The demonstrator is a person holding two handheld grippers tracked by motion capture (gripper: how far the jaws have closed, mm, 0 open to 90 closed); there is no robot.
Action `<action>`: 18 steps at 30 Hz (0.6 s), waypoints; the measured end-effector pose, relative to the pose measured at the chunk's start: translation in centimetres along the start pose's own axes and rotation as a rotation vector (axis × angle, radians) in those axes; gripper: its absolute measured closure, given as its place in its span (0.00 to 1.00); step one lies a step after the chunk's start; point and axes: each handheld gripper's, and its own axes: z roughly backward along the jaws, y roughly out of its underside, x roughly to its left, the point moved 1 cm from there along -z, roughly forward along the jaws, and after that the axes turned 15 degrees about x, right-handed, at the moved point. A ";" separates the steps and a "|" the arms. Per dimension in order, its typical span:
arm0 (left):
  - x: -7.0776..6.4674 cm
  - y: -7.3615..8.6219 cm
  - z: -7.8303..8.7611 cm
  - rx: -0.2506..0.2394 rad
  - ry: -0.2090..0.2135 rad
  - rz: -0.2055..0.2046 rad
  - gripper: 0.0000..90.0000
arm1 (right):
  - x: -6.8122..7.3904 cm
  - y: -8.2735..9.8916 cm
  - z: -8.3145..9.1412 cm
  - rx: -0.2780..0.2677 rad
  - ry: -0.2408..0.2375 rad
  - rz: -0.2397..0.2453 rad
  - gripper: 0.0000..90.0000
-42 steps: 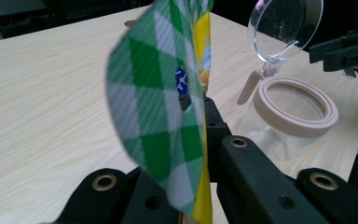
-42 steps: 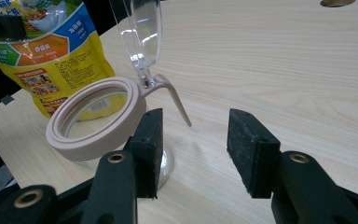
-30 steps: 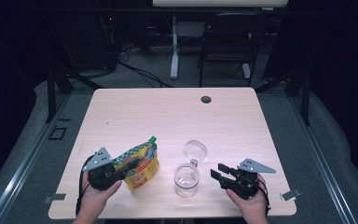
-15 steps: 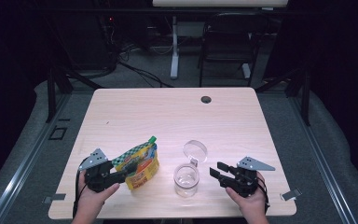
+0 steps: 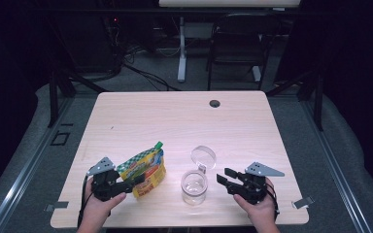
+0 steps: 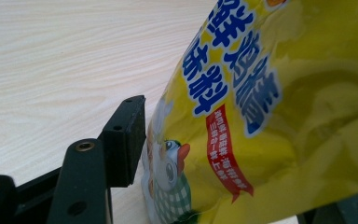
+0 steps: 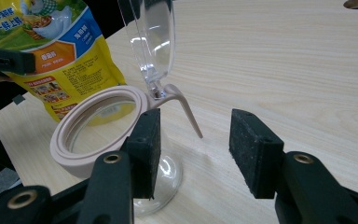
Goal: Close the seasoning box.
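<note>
Pouch: yellow seasoning pouch (image 5: 146, 167) with a green cap, lower left of the high view, on the table (image 5: 175, 121).
Pouch and fingers: its lower end lies between the left gripper (image 5: 135, 182) jaws; in the left gripper view the pad (image 6: 129, 140) stands just beside the pouch (image 6: 270, 107).
Left gripper: jaws have just been opening, released.
Right gripper (image 5: 226, 179): lower right, jaws spread, nothing between them.
Jar: clear glass jar (image 5: 194, 187) between the grippers, hinged lid (image 5: 203, 157) flipped open; contents cannot be made out.
</note>
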 end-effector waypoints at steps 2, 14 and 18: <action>0.1 0.0 -0.1 0.005 0.009 0.005 0.47 | 0.0 0.0 0.0 0.000 0.000 -0.001 0.59; 0.4 0.3 -0.8 0.015 0.033 0.007 0.43 | 0.1 0.0 0.0 0.005 -0.003 0.002 0.59; 0.4 0.4 -1.1 0.011 0.030 0.007 0.43 | 0.1 0.0 -0.1 0.011 -0.001 0.009 0.59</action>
